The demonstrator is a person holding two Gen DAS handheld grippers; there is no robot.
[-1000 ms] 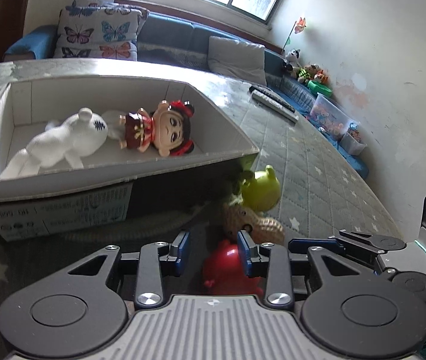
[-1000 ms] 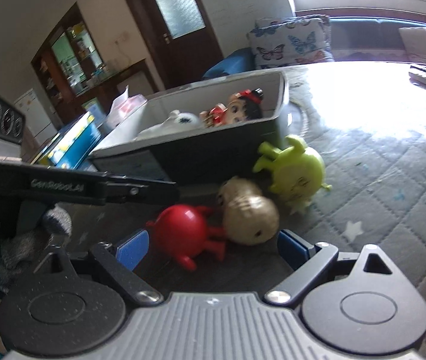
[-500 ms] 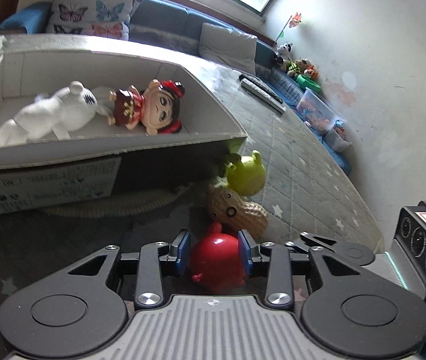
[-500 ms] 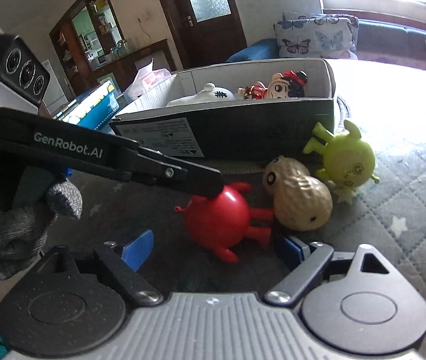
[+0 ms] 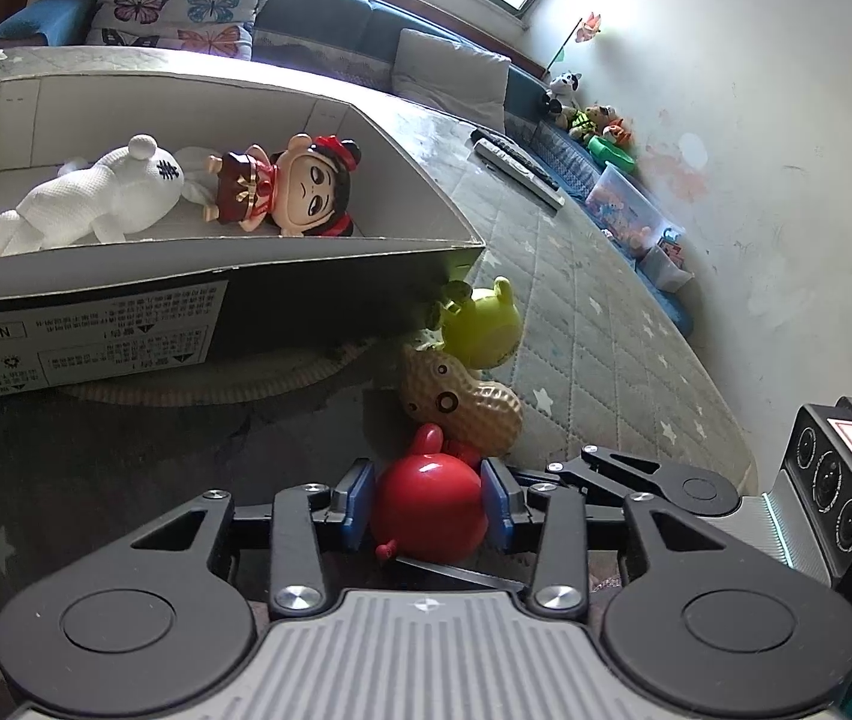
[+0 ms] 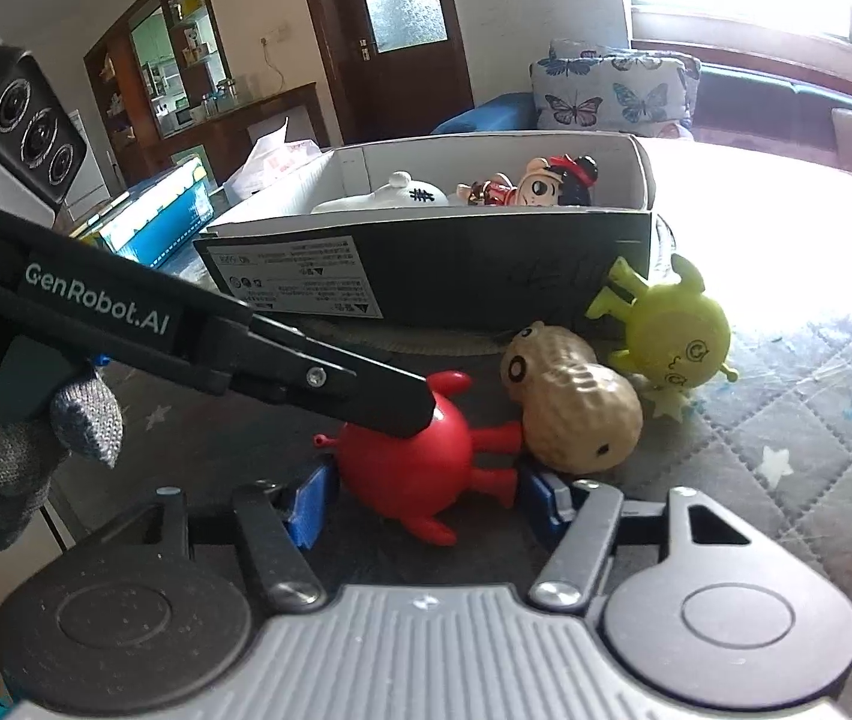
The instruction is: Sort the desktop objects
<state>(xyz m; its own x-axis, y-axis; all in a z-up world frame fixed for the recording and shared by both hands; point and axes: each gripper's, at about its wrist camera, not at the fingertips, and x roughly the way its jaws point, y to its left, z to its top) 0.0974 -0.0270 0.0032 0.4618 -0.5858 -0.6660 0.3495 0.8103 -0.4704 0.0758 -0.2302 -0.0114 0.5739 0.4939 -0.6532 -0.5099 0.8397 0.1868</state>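
Observation:
A round red toy (image 5: 429, 510) lies on the dark mat, between the blue pads of my left gripper (image 5: 429, 507), which is shut on it. In the right wrist view the red toy (image 6: 420, 462) sits between my right gripper's (image 6: 432, 507) open fingers, with the left gripper's black finger (image 6: 366, 399) pressed on its top. A tan peanut toy (image 5: 462, 402) touches the red toy; a yellow-green toy (image 5: 483, 330) lies behind it. An open cardboard box (image 5: 210, 306) holds a white bear (image 5: 96, 198) and a red-dressed doll (image 5: 288, 186).
Remote controls (image 5: 516, 168) lie on the quilted grey cover (image 5: 594, 324) far right. A sofa with a butterfly cushion (image 5: 180, 6) stands behind. A clear bin of toys (image 5: 630, 210) sits by the wall. A blue box (image 6: 156, 228) stands left of the cardboard box.
My left gripper moved forward and closed around the red toy. My right gripper came closer, its open fingers now flanking the same toy.

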